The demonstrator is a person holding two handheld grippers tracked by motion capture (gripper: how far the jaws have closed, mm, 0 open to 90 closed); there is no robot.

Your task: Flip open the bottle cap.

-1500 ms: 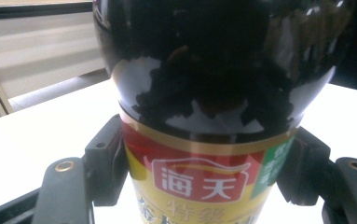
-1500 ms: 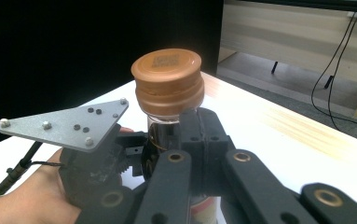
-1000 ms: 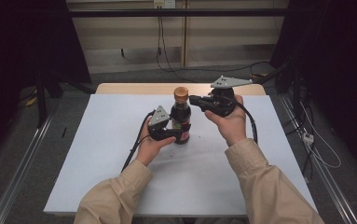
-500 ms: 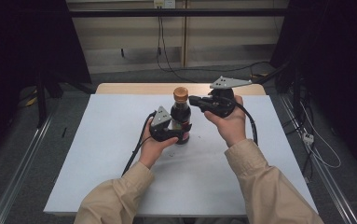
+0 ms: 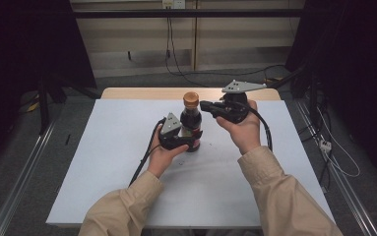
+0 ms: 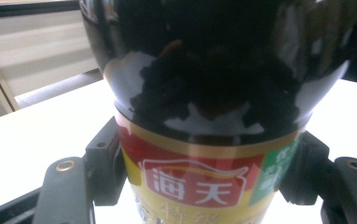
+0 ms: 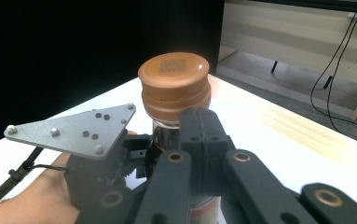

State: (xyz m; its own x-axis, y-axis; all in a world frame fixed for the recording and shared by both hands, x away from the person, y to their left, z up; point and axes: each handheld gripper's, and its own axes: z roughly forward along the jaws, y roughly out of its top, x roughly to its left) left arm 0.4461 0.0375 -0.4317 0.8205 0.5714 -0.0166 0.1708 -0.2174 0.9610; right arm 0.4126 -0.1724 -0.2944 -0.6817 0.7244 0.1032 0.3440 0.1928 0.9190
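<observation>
A white table (image 5: 102, 162) stands in a dim room, with a pale wall and dangling cables behind it. Near the table's middle, toward the far edge, a dark sauce bottle (image 5: 191, 123) stands upright, topped by a brown cap (image 5: 191, 98) and wrapped low down in a red and yellow label (image 6: 195, 182).

The left gripper (image 5: 178, 140), held in the person's left hand (image 5: 162, 156), clamps the lower body of the bottle; its jaws have just closed a little further. In the left gripper view the two black jaws press against the label on either side.

The right gripper (image 5: 206, 105), held in the right hand (image 5: 245, 130), is level with the bottle's neck and points at it from the right. In the right gripper view its jaws are closed together with nothing between them, their tips just below the cap, right by the neck; contact cannot be made out.
</observation>
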